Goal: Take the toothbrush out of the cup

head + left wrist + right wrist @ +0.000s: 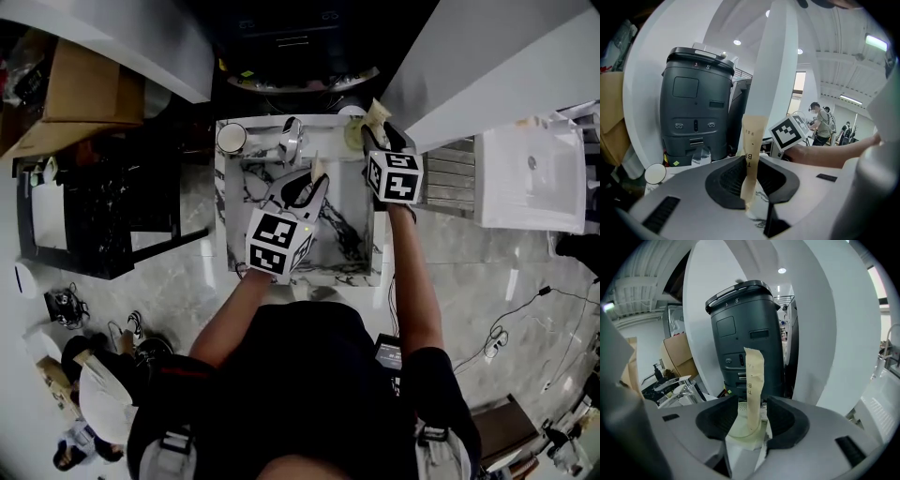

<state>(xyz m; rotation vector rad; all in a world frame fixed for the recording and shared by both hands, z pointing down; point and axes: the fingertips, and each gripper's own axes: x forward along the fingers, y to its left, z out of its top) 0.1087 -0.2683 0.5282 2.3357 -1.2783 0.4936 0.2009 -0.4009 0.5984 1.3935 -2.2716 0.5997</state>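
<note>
Standing in a pale cup (740,436) at the far right corner of the marble counter (349,246), a paper-wrapped toothbrush (753,376) is seen with its lower end inside the cup and its notched top well above the rim, tilted only slightly. The cup is flanked by the jaws of the right gripper (752,405), which are spread wide; neither the cup nor the wrapper is seen to be pressed by the pads. A second wrapped toothbrush (751,140), in the same tan paper, is pinched between the jaws of the left gripper (750,164), which are drawn in tight on the packet. It is held nearly upright over the middle of the counter, to the left of the cup and clear of it. Dark print can be made out on both wrappers but cannot be read in full. A chrome faucet (291,139) is mounted at the middle of the far edge, and a round white object (231,138) is set at the far left corner. A dark grey machine (745,329) is seen just beyond the far edge. The marker cube (789,132) of the right gripper is caught in the left gripper view, to the right of the pinched packet.
</note>
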